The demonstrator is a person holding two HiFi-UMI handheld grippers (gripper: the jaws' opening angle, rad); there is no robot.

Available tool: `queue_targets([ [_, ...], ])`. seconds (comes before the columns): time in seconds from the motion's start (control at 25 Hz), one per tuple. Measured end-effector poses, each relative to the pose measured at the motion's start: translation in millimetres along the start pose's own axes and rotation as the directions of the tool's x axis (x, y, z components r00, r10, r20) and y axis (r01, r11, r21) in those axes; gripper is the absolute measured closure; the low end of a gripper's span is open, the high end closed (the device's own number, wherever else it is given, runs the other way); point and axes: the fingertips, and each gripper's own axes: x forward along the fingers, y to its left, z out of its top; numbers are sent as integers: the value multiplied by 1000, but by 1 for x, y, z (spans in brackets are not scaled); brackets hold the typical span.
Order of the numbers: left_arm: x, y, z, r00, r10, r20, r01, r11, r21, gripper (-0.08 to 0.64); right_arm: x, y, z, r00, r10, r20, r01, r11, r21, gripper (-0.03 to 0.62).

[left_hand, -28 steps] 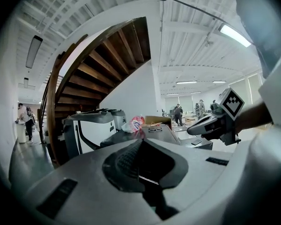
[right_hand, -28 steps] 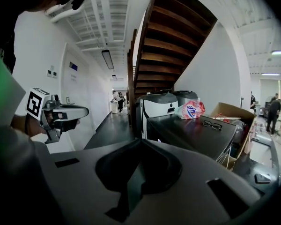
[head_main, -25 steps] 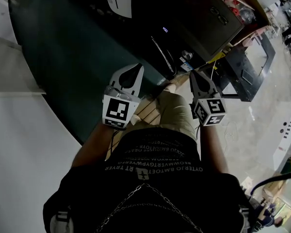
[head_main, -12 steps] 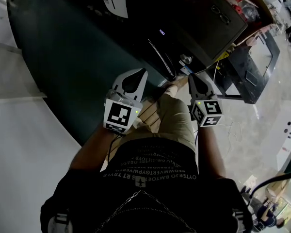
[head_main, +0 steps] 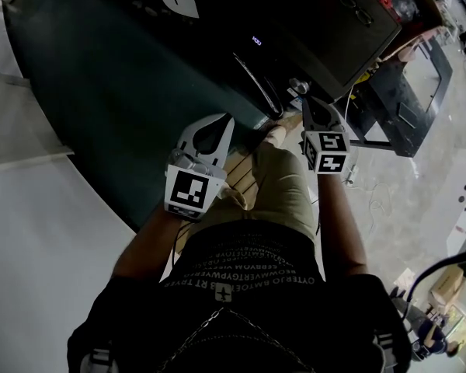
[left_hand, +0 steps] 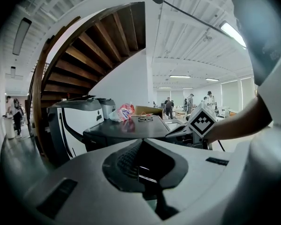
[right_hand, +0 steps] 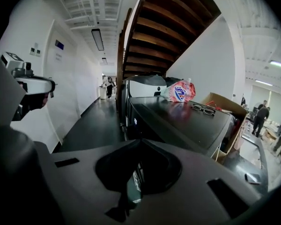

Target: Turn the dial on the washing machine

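The washing machine, a dark bulk across the top of the head view, stood on the floor just ahead of the person's knees. Its flat lid served as a shelf for a red-and-white pouch and a pair of glasses. The left tongs hung off to the side over the floor, clenched on nothing, probably held clear because the job needs one tool only. The right tongs pointed down at the machine's front, jaws likewise pressed together and empty. This looked like an approach rather than a grip, and the jaws would likely have to part before they could take hold. The dial, a small silvery knob on the front panel below the lit display, sat close ahead of the right tip, apparently untouched.
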Motion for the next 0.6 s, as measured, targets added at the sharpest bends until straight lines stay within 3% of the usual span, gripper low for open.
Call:
queue_targets([
  [0.12,-2,1,-1,1000,0,-2,0,1000,7,554,17,-7,-11,999,-12,-34,12,1000,4,539],
  [0.6,2,-8,-8,1000,-10,-12,10,1000,9,554,57,-26,-40,994,-54,-93,55,998,11,508],
])
